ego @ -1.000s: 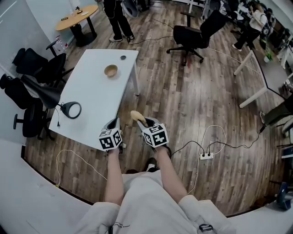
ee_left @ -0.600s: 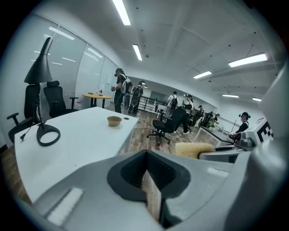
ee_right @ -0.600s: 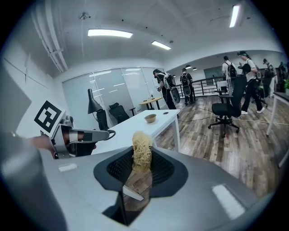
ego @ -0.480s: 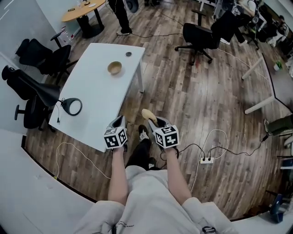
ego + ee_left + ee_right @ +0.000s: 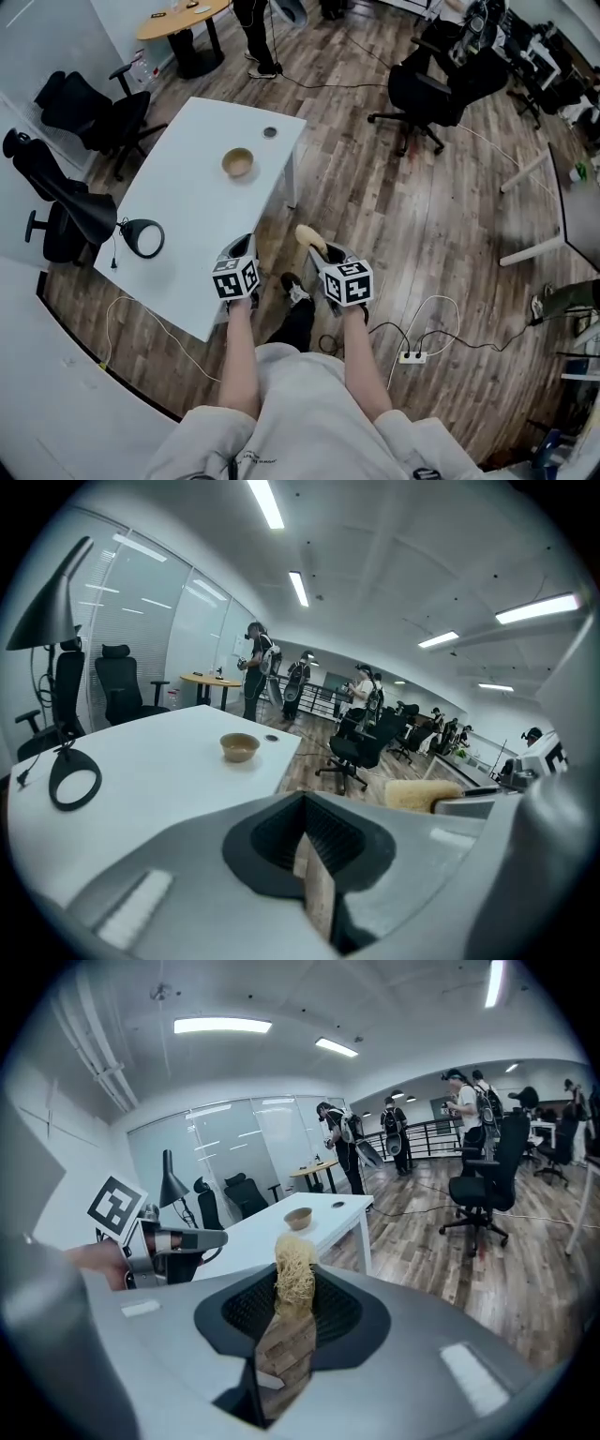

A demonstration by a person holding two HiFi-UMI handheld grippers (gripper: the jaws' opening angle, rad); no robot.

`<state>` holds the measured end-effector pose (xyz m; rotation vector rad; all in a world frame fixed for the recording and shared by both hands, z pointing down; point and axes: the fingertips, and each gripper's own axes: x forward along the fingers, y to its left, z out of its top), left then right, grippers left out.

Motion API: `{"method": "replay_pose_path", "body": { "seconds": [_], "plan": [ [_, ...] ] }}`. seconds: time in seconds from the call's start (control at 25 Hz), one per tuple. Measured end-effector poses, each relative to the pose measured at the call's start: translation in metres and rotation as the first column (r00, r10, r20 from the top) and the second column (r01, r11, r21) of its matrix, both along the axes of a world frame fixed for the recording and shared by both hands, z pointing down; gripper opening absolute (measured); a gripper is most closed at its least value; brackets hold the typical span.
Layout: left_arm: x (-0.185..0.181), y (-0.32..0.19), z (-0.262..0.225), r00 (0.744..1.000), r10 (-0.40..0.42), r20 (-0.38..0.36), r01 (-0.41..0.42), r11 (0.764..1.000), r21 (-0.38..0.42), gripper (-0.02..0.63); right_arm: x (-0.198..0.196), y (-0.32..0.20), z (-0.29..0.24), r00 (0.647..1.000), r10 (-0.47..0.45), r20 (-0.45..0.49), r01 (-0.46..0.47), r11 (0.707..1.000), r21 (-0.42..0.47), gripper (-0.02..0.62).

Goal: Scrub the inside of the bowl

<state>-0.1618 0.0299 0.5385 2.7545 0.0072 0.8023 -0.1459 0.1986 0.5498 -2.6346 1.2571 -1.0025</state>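
The bowl [image 5: 238, 161] is small, round and tan, standing upright and open on the far part of the white table [image 5: 178, 216], toward its right edge. The scrubber [image 5: 293, 1258] is a pale yellow, fibrous wad clamped between the jaws of the right gripper [image 5: 292, 1290], its end sticking out past their tips. It hangs over the floor [image 5: 412, 225] off the table's near right side, well apart from the bowl.

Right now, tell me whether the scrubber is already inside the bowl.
No: the scrubber sits clamped in the right tongs over the floor, apart from the bowl on the white table.
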Motion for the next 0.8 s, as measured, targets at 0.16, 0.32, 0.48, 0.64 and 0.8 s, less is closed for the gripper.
{"method": "replay_pose_path", "body": {
  "seconds": [0.16, 0.32, 0.48, 0.64, 0.8],
  "plan": [
    [0.040, -0.029, -0.004, 0.998, -0.066, -0.011, 0.065, 0.997, -0.032, 0.002, 0.037, -0.016, -0.007, 0.999, -0.045, -0.011, 0.045, 0.999, -0.028, 0.118],
    [0.086, -0.049, -0.005, 0.994, -0.110, -0.018, 0.109, 0.992, -0.057, 0.002, 0.084, -0.026, -0.007, 0.996, -0.093, -0.001, 0.093, 0.994, -0.052, 0.118],
    [0.133, -0.068, -0.007, 0.989, -0.142, -0.028, 0.140, 0.988, -0.068, 0.002, 0.136, -0.043, -0.010, 0.992, -0.127, 0.011, 0.128, 0.990, -0.056, 0.118],
    [0.156, -0.105, -0.008, 0.976, -0.217, -0.030, 0.214, 0.973, -0.081, 0.002, 0.171, -0.078, -0.014, 0.980, -0.198, 0.012, 0.198, 0.978, -0.063, 0.118],
    [0.180, -0.146, 0.001, 0.960, -0.279, -0.020, 0.275, 0.954, -0.121, 0.002, 0.204, -0.121, -0.004, 0.957, -0.289, -0.002, 0.287, 0.952, -0.105, 0.115]
  ]
}}
